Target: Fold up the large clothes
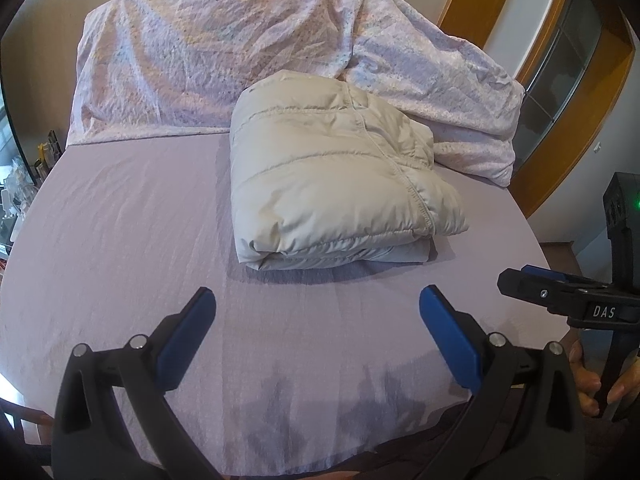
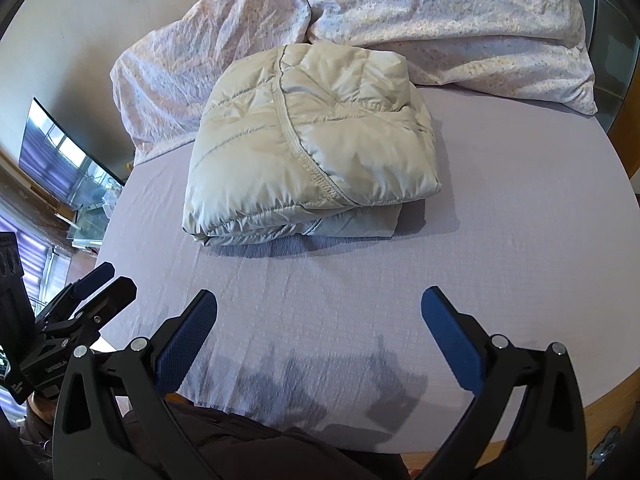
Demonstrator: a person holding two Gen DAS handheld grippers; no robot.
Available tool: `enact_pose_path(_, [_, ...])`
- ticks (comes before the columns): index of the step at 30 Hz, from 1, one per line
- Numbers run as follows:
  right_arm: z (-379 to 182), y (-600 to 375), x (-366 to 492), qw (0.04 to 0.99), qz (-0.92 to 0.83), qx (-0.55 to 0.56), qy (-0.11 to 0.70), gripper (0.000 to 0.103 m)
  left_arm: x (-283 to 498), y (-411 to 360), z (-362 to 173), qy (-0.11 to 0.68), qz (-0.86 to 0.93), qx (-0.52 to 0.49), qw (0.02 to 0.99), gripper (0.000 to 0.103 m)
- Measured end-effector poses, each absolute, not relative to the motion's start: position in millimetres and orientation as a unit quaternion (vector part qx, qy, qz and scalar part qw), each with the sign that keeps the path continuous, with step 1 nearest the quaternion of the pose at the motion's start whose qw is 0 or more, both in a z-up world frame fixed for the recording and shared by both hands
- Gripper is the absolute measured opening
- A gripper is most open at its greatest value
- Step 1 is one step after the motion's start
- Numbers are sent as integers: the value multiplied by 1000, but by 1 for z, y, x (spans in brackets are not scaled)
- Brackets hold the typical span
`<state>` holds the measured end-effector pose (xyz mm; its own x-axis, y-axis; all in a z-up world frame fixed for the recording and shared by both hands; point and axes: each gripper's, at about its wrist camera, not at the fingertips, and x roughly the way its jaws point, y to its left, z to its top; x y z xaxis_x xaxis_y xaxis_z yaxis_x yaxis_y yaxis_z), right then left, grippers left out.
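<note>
Jacket (image 1: 332,176): folded, lying on bed (image 1: 120,240)
Left gripper (image 1: 318,300): jaws released, empty
Right gripper (image 2: 320,300): jaws released, empty

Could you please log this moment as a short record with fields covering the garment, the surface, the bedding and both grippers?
garment: cream puffer jacket, folded into a compact bundle
surface: lavender bed sheet, jacket lying on it
bedding: crumpled floral duvet at the head of the bed, behind the jacket
left gripper: open, empty, short of the jacket
right gripper: open, empty, short of the jacket
task state: fold looks finished, nothing held
</note>
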<state>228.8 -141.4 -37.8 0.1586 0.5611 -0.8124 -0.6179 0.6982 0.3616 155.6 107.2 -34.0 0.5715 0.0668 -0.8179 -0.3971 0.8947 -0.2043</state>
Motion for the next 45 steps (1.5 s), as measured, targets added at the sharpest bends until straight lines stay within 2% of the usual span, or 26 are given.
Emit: enact_pose_path(45, [-41, -138, 230, 757, 390, -28, 524, 102, 157, 109, -36, 444, 135, -188, 865, 101])
